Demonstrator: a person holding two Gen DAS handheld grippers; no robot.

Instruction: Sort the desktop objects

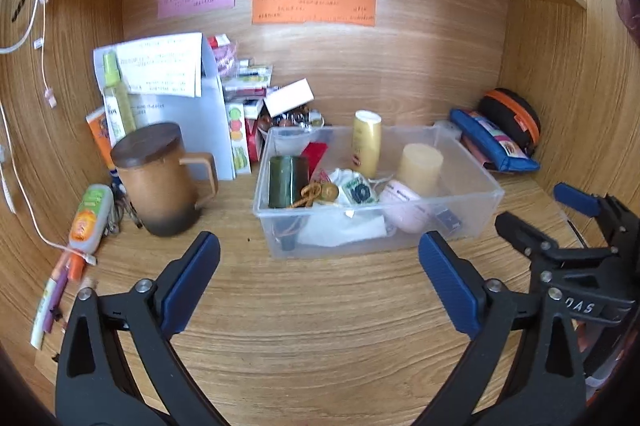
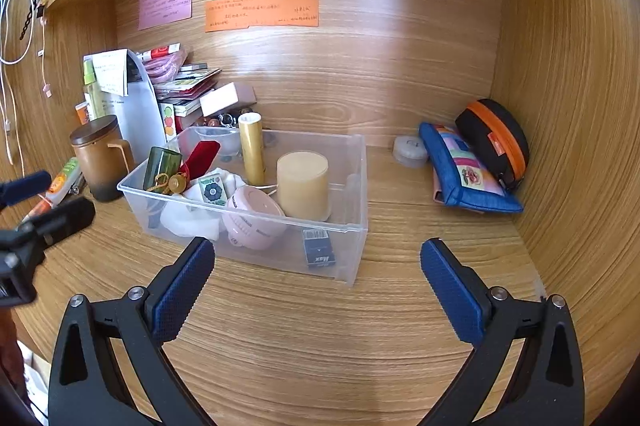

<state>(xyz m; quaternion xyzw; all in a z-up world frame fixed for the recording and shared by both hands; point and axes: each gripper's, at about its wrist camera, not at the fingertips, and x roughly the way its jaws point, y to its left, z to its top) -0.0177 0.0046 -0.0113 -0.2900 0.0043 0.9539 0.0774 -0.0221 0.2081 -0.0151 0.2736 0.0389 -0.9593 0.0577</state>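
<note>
Left wrist view: the left gripper [image 1: 318,254] hung released over bare wooden desk [image 1: 320,326], its blue pads spread wide and holding nothing, pointed at the clear plastic bin [image 1: 280,238] near the middle of the desk. The bin already held small items: a dark green cylinder [image 1: 287,181], a gold bottle [image 1: 366,141], a cream candle [image 1: 420,167] and a pink round case [image 1: 404,205], gathered there presumably as the sorting destination. A lidded brown mug [image 1: 160,177] stood just left of the bin, with pens [image 1: 56,298] loose at the desk's left edge.

Right wrist view: the right gripper [image 2: 316,258] was likewise spread and empty, hovering before the bin's near right corner. A blue pouch [image 2: 464,169] and a black case with an orange zip [image 2: 494,141] leaned against the right wall, well apart from the bin, likely still unsorted. A small translucent round container [image 2: 409,149] sat between bin and pouch.
</note>
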